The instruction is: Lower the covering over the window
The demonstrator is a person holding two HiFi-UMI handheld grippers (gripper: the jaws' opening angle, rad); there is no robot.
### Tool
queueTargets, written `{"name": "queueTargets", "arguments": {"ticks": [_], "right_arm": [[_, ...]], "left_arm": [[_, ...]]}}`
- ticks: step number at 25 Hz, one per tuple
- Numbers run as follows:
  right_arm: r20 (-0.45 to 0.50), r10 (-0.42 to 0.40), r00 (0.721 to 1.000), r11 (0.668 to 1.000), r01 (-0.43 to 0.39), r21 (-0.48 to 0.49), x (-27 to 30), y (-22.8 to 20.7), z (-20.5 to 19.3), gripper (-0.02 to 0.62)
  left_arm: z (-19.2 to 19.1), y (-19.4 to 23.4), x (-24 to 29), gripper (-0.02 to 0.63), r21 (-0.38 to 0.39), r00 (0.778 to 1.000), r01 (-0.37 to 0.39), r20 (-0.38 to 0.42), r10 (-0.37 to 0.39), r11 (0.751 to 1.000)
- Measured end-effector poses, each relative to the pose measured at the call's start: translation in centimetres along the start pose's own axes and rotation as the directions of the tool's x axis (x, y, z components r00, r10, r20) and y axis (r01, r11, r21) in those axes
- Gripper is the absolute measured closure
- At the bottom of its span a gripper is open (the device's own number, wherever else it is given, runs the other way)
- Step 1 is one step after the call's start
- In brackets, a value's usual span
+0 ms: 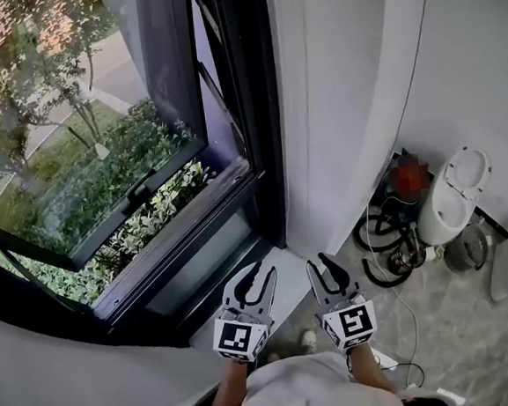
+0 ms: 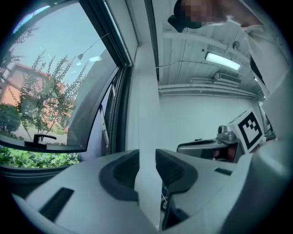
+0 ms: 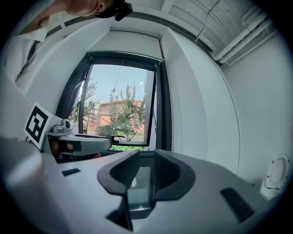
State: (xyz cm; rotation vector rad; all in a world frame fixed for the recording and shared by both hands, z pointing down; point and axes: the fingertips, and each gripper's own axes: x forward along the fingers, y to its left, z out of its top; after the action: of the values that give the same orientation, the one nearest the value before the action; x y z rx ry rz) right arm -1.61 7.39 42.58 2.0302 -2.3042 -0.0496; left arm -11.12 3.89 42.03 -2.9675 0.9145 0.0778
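Observation:
The window (image 1: 178,240) has a black frame, and its lower sash (image 1: 138,194) is tilted outward over green shrubs. No covering hangs over the glass in the right gripper view, where the window (image 3: 121,105) shows bare. A thin cord (image 3: 120,73) with a small pull (image 2: 80,56) hangs from the top of the frame. My left gripper (image 1: 264,272) and right gripper (image 1: 319,263) are side by side, low, just inside the sill, pointing at the window's right corner. The left gripper (image 2: 146,160) is open with only the white wall showing between its jaws. The right gripper (image 3: 146,162) is open and holds nothing.
A white wall column (image 1: 334,102) stands right of the window. On the marble floor to the right are a white toilet (image 1: 452,194), black hoses and cables (image 1: 385,239) and a red object (image 1: 408,175). A dark grey panel (image 1: 166,55) stands at the window's upper part.

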Motion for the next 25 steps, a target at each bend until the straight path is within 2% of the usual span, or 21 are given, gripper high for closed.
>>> {"name": "queueTargets", "arguments": {"ticks": [13, 20, 25], "right_arm": [[0.013, 0.104, 0.995, 0.994, -0.104, 0.026, 2.5, -5.3, -0.7, 0.502], [0.011, 0.125, 0.992, 0.992, -0.125, 0.018, 3.9, -7.3, -0.8, 0.502], [0.008, 0.131, 0.991, 0.991, -0.131, 0.016, 5.1, -8.0, -0.7, 0.502]], "left_arm": [[-1.1, -1.4, 6.1, 0.489, 0.03, 0.996, -0.076, -0.049, 0.078, 0.997], [-1.4, -1.7, 8.5, 0.489, 0.034, 0.994, -0.09, -0.065, 0.092, 0.995], [-0.7, -1.3, 10.1, 0.489, 0.038, 0.995, -0.091, -0.045, 0.093, 0.995]]}}
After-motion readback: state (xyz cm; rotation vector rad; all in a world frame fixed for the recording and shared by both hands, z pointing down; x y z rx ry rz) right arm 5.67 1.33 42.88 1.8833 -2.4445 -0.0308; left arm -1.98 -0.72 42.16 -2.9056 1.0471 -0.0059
